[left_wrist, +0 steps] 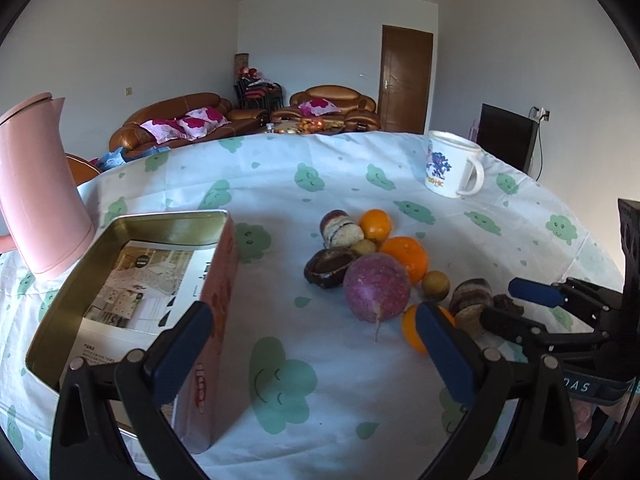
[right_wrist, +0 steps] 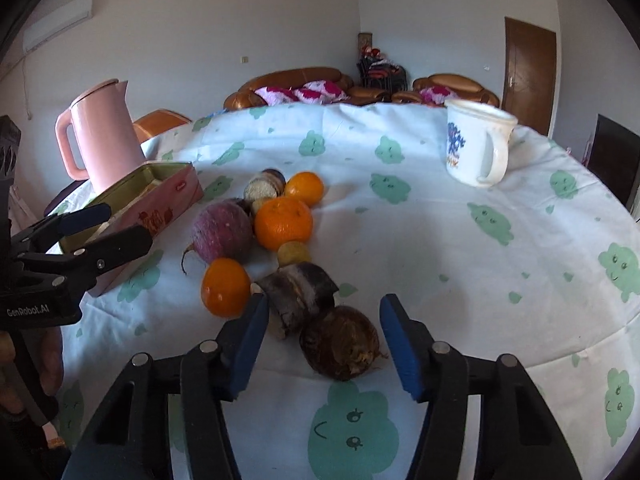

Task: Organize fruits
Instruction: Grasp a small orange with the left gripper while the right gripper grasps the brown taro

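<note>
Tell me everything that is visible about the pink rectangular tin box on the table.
The pink rectangular tin box looks like thin metal, with gold-coloured inner walls and red print on its pink outer side. It has no lid on and stands open side up on the cloud-patterned tablecloth, left of the fruit pile. Inside lies only a printed paper sheet; no fruit is in it. The pink kettle stands right behind it; whether they touch is unclear. The left gripper is open, with one finger in front of the box wall.

A pink kettle stands upright at the table's left edge, and a white mug with a blue print stands well apart at the far right. Both rest on a white tablecloth printed with green clouds. Beyond are brown sofas with pink cushions, a wooden door and what may be a dark screen.
</note>
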Available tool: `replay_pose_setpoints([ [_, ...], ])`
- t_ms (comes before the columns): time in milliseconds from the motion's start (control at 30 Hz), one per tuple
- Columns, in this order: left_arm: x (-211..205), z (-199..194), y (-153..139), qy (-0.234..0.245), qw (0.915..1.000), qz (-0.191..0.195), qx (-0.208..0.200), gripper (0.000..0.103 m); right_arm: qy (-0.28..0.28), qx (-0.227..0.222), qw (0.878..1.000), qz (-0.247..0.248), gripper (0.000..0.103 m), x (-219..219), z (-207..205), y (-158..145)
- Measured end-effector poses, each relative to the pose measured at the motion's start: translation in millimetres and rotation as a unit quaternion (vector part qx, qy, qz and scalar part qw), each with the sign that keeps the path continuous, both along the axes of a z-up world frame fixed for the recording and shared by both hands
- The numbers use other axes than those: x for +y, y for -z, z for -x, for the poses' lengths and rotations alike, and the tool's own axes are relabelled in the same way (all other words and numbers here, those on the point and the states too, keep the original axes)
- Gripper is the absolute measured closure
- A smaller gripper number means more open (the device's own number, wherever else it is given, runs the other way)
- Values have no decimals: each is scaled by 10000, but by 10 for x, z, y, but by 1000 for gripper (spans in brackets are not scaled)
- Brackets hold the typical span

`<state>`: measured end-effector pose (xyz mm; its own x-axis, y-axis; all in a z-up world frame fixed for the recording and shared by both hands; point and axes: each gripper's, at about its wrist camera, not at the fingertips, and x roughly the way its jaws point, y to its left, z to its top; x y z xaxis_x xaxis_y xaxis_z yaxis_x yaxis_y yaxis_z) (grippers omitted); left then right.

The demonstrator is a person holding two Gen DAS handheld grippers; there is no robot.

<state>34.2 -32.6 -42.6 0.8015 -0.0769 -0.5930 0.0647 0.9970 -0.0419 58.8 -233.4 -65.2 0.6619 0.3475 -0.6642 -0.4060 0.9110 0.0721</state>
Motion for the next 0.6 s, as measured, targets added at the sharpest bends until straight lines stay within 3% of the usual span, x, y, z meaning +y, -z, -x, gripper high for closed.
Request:
replay_pose_setpoints([
  [200, -86, -7, 28, 186, 9998, 76, 97, 1, -176, 220, 9994, 182, 46, 36, -11, 71],
  [333, -172, -6, 48, 344, 9993, 15, 147, 3, -182, 384, 9986, 309, 52, 16, -18, 110],
  [433, -196, -37, 55, 409, 9990, 43, 196, 5, -189, 399, 9987, 258, 59, -21, -12, 106],
  [600, -256, -61, 73, 569, 9977, 179, 323, 14, -101, 169, 9998, -68, 60, -118, 28, 41],
])
